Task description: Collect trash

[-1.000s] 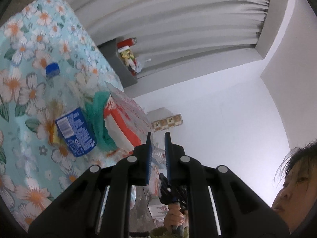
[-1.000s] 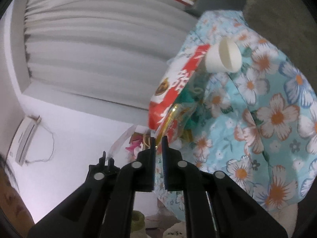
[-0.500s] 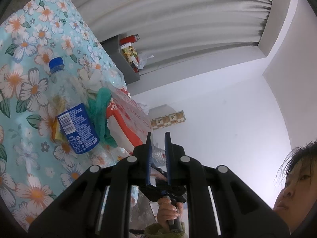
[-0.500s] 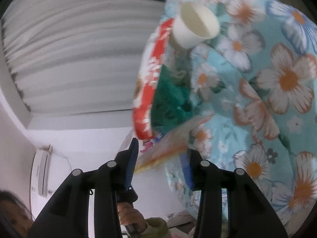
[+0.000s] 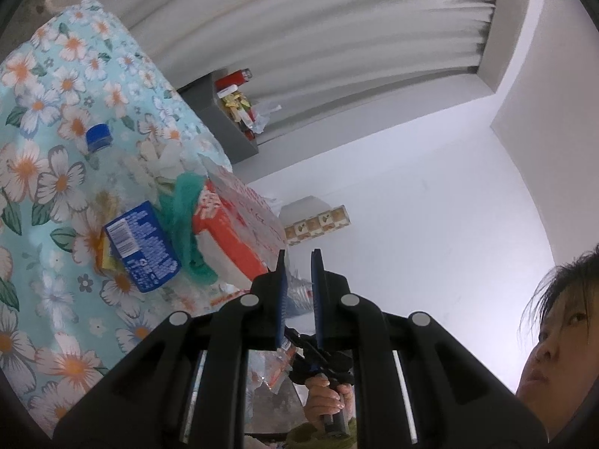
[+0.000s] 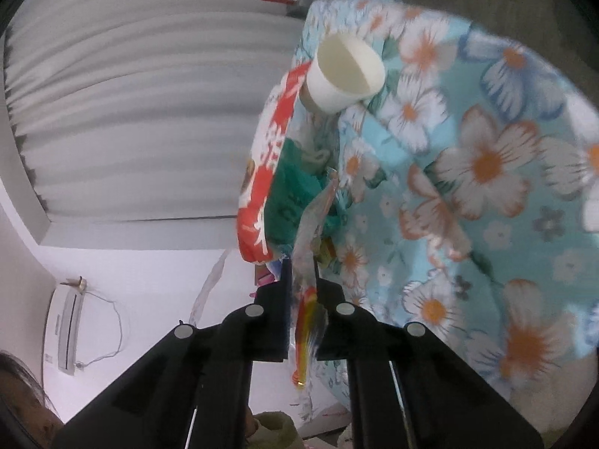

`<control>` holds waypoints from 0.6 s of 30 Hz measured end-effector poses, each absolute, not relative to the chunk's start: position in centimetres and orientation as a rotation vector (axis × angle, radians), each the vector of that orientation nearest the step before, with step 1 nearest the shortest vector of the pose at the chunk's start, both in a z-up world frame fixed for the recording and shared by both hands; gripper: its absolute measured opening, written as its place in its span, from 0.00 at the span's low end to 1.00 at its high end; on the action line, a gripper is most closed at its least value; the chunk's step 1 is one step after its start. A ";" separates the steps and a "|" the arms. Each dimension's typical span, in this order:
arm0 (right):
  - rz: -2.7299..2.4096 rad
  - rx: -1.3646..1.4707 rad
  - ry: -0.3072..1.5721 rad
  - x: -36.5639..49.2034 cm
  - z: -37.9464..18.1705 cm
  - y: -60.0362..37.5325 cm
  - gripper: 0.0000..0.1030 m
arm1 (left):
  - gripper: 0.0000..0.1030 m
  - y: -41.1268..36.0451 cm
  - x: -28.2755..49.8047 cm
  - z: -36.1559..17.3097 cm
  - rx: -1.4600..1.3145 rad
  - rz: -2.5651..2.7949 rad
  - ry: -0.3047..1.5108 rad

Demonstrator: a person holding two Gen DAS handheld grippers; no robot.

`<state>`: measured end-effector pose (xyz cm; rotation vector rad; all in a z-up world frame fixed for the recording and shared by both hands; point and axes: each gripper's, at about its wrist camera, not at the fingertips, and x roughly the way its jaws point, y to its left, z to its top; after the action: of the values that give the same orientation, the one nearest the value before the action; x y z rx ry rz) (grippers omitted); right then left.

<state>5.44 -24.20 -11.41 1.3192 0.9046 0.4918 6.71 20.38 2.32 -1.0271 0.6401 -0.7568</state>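
Right wrist view: right gripper (image 6: 301,299) jaws, just closed, pinch a clear wrapper (image 6: 310,247) beside the red packet (image 6: 269,142); lift it clear slowly. Left gripper (image 5: 297,292) jaws nearly shut, empty.

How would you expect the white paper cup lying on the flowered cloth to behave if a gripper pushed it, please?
The paper cup lies on its side on the flowered cloth, so it would probably roll in a curve. It looks empty and thin-walled, so it is likely light and easily crushed. It seems to rest against the red packet, which may block it.
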 end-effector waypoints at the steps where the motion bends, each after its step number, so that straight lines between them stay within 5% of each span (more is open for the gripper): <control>1: 0.485 1.308 0.900 5.1 -11.1 -24.6 0.07 | 0.09 20.2 6.6 2.5 -1.021 -0.762 0.637; 18: 0.254 1.220 0.517 -1.8 -5.2 -34.8 0.07 | 0.09 11.3 9.0 7.6 -0.815 -0.983 0.678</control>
<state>-1.82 -34.85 -5.16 1.2197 0.5171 0.2539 9.04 11.26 7.63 -0.8153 0.6785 -0.9829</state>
